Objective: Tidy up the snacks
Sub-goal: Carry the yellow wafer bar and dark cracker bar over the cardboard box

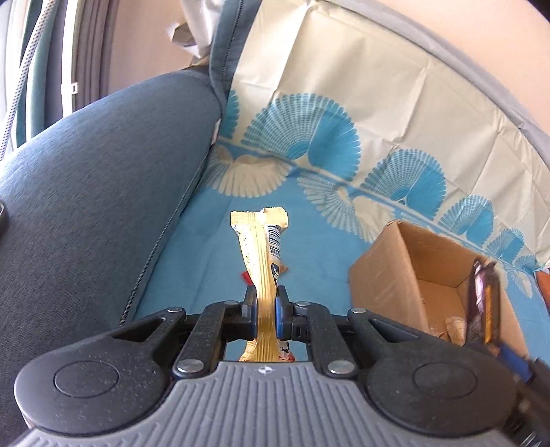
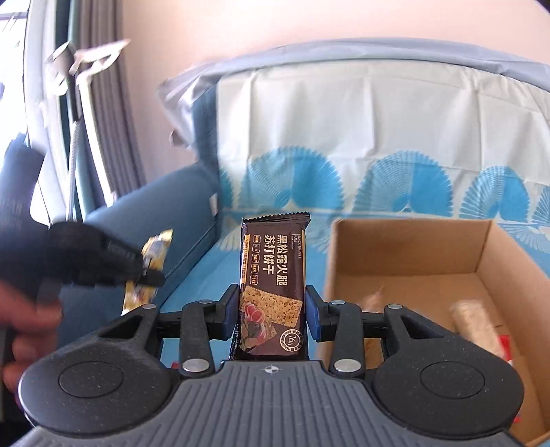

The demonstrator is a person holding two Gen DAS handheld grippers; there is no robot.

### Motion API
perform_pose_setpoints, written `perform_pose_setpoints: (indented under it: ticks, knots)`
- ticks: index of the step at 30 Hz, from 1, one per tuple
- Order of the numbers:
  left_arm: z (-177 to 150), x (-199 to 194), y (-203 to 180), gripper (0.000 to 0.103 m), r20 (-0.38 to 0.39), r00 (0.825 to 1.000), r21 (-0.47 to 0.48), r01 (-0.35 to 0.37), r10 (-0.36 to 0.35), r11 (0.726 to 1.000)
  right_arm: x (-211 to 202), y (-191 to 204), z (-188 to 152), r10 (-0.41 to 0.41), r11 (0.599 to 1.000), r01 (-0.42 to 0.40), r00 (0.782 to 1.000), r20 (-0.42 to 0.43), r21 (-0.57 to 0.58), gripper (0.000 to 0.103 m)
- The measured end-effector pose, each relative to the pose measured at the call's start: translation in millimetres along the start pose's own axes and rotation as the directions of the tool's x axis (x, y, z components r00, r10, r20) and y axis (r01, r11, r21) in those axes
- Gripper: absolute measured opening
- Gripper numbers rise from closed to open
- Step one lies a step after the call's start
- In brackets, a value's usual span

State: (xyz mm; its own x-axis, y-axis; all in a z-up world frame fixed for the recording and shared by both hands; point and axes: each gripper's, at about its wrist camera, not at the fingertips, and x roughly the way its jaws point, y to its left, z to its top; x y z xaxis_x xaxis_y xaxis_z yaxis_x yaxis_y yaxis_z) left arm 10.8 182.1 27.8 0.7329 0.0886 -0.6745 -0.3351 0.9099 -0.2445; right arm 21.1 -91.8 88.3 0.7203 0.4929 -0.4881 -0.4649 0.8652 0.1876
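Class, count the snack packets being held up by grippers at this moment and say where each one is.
2. The gold packet is pinched in the left gripper; the brown cracker packet sits in the right gripper. More snacks lie in the cardboard box, some possibly hidden.

— What sort of place am I working in?

— A home, a living room by my view. I see a blue upholstered sofa (image 1: 86, 178) with a blue-and-cream patterned sheet (image 1: 343, 137) spread over its seat and back.

— Anything else?

— Grey curtains (image 2: 103, 103) hang left of the sofa, a plain peach wall (image 2: 275, 27) rises behind it, and a cardboard box (image 2: 412, 247) sits on its seat.
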Motion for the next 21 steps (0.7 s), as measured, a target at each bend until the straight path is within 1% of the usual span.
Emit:
perform_pose_setpoints:
  ticks: [4, 7, 10, 13, 15, 21]
  knots:
    - [-2, -2, -18, 0.01, 0.026, 0.999, 0.028, 0.02, -0.021, 0.999, -11, -34, 30, -0.017, 0.999, 0.015, 0.999, 0.042, 0.044, 0.041]
    - [-4, -1, -33, 0.01, 0.04, 0.998, 0.06, 0.038, -0.041, 0.997, -15, -57, 43, -0.044, 0.999, 0.043, 0.997, 0.07, 0.025, 0.041]
    - [-7, 0, -49, 0.01, 0.053, 0.997, 0.101, 0.058, -0.064, 0.993, -16, -82, 35, -0.093, 0.995, 0.09, 0.992, 0.088, 0.038, 0.041]
    - [-9, -1, -62, 0.01, 0.067, 0.994, 0.129, 0.079, -0.089, 0.988, -13, -105, 21, -0.148, 0.983, 0.144, 0.989, 0.029, 0.116, 0.041]
    - [-11, -1, -70, 0.01, 0.077, 0.991, 0.142, 0.095, -0.107, 0.985, -16, -114, 21, -0.156, 0.976, 0.148, 0.987, 0.043, 0.157, 0.041]
    - [-17, -1, -98, 0.01, 0.099, 0.981, 0.19, 0.147, -0.168, 0.971, -23, -122, 13, -0.196, 0.975, 0.19, 0.98, 0.042, 0.118, 0.041]
